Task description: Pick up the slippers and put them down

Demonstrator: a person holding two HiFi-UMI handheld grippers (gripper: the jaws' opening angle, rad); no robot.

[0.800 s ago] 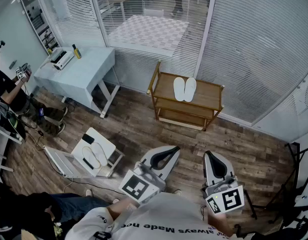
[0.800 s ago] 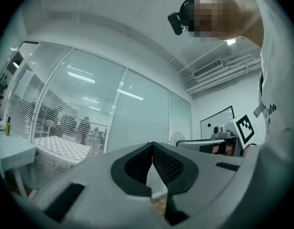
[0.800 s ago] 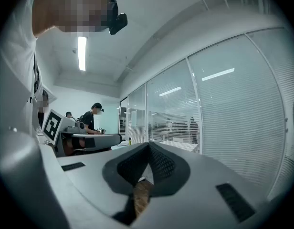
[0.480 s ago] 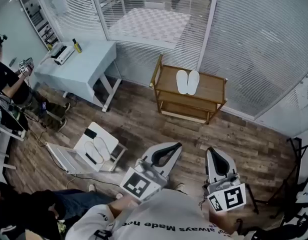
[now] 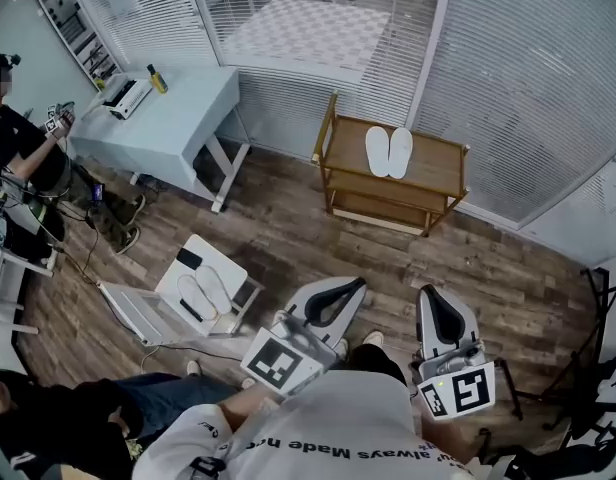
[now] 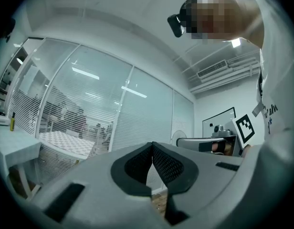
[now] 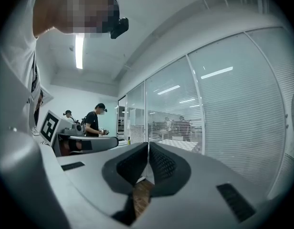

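Note:
A pair of white slippers [image 5: 389,152] lies side by side on the top of a wooden shelf rack [image 5: 443,184] by the glass wall. My left gripper [image 5: 360,284] is held low in front of me, well short of the rack, its jaws shut with nothing between them. My right gripper [image 5: 430,295] sits beside it, also shut and empty. In the left gripper view the left gripper [image 6: 152,145] shows its pads pressed together, and the right gripper [image 7: 148,145] in its own view looks the same. A second pair of slippers [image 5: 205,293] rests on a white floor stand [image 5: 231,269] at the left.
A pale blue table [image 5: 168,128] with a printer and a bottle stands at the back left. A person [image 5: 28,158] sits at the far left beside cables. Glass walls with blinds close off the back. Wooden floor lies between me and the rack.
The view has shifted: the rack and slippers sit a little further right and lower in the frame. Both grippers have kept their pose, shut.

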